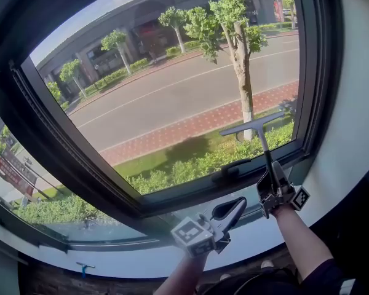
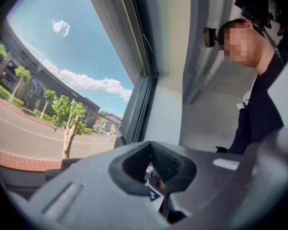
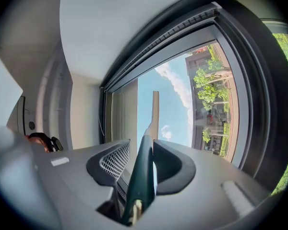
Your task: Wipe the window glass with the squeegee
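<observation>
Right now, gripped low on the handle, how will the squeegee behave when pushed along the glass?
Probably light: the squeegee has a thin handle and slim blade. The right gripper clamps only the handle's end, so the wide blade may twist. Handle looks stiff.

The head view looks down at the window (image 1: 172, 97) from close by; both gripper views (tilted upward) share its frame (image 2: 141, 87).

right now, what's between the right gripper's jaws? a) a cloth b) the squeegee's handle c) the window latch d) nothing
b: the right gripper has its jaws shut on the squeegee by its dark handle, with the blade up by the window glass.
</observation>
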Demonstrator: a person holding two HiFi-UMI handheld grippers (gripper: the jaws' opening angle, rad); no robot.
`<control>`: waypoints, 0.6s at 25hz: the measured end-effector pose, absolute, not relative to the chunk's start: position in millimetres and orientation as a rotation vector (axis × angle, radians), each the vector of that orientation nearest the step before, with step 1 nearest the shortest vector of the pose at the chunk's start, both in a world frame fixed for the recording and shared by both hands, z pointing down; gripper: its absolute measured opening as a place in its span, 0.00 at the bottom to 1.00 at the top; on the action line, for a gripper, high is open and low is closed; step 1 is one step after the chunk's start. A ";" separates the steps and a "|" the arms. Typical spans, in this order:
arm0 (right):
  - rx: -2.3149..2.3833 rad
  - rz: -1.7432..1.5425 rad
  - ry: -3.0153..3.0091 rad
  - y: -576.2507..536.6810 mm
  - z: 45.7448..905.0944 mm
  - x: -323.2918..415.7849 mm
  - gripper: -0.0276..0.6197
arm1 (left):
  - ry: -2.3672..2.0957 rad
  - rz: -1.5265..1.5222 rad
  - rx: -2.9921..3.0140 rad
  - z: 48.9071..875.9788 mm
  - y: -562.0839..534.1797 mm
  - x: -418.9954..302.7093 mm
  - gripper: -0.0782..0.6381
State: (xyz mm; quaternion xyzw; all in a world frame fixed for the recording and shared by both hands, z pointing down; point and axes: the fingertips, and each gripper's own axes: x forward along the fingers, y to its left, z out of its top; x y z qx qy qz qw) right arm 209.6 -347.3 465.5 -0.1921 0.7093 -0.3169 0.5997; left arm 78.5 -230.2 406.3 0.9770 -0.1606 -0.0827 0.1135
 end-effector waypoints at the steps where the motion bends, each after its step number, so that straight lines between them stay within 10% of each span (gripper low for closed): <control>1: -0.452 -0.745 1.643 -346.7 470.5 209.2 0.28 | -0.473 -0.244 2.864 406.8 -230.4 78.9 0.11; 15: -0.489 -0.863 1.654 -339.2 497.3 188.7 0.28 | -0.493 -0.272 2.855 404.3 -231.3 78.2 0.11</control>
